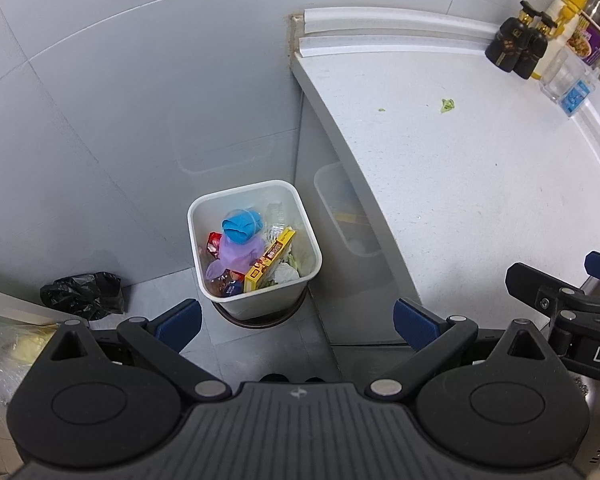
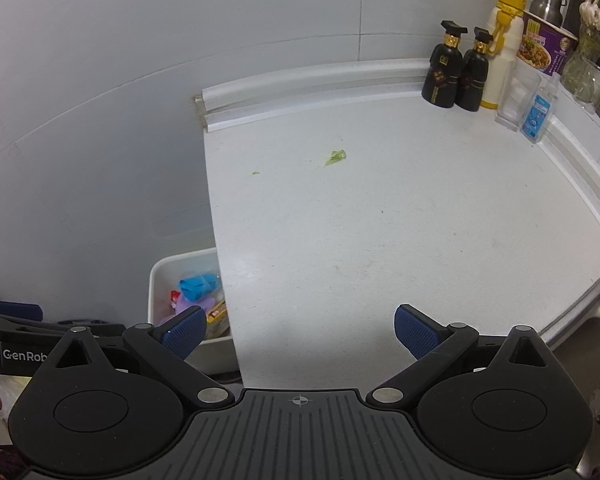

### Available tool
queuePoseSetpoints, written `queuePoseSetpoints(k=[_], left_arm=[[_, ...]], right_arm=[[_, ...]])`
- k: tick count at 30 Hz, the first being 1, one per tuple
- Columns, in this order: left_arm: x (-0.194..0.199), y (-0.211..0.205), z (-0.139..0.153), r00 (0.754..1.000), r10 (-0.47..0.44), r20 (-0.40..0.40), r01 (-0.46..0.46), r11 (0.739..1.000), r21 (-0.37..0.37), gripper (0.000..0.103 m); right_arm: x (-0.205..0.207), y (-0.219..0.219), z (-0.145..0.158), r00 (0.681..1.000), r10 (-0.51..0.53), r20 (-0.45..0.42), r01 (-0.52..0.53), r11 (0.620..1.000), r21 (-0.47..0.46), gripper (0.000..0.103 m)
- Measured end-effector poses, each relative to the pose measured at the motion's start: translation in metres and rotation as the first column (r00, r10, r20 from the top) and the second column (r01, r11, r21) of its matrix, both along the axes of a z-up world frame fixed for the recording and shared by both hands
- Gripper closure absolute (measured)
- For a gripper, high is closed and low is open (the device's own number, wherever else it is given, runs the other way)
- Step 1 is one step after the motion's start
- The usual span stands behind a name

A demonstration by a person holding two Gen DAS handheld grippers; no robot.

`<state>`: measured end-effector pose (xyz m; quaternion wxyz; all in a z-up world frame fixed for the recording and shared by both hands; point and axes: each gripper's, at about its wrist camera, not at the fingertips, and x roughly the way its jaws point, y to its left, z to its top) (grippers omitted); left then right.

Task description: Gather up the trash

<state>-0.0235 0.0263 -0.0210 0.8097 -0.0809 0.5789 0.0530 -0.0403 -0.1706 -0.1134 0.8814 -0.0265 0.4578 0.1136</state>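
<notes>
Since both hand-held grippers gape wide and empty, we take the green scrap [image 2: 335, 157], upper centre on the table [image 2: 420, 220], with the nearer right hand-held gripper [image 2: 298, 330]; left hand-held gripper [image 1: 296, 320] hovers over the bin [image 1: 256, 288].

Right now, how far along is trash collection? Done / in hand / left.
Done: the white bin on the floor already holds a blue wad, a purple glove, a yellow box and wrappers. In hand: nothing; the left gripper and the right gripper are both open and empty. Left: a green leaf scrap and a smaller green speck on the counter, plus a black bag on the floor beside the bin.
</notes>
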Motion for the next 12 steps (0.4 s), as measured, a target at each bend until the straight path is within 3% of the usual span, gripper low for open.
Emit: queuePoseSetpoints(k=[12], left_arm=[[0.0001, 0.0071, -0.0052, 1.000, 0.022, -0.015, -0.022, 0.999, -0.042, 0.001]], right_arm=[[-0.0024, 0.0038, -0.0002, 1.000, 0.025, 0.007, -0.025, 1.000, -0.015, 0.002]])
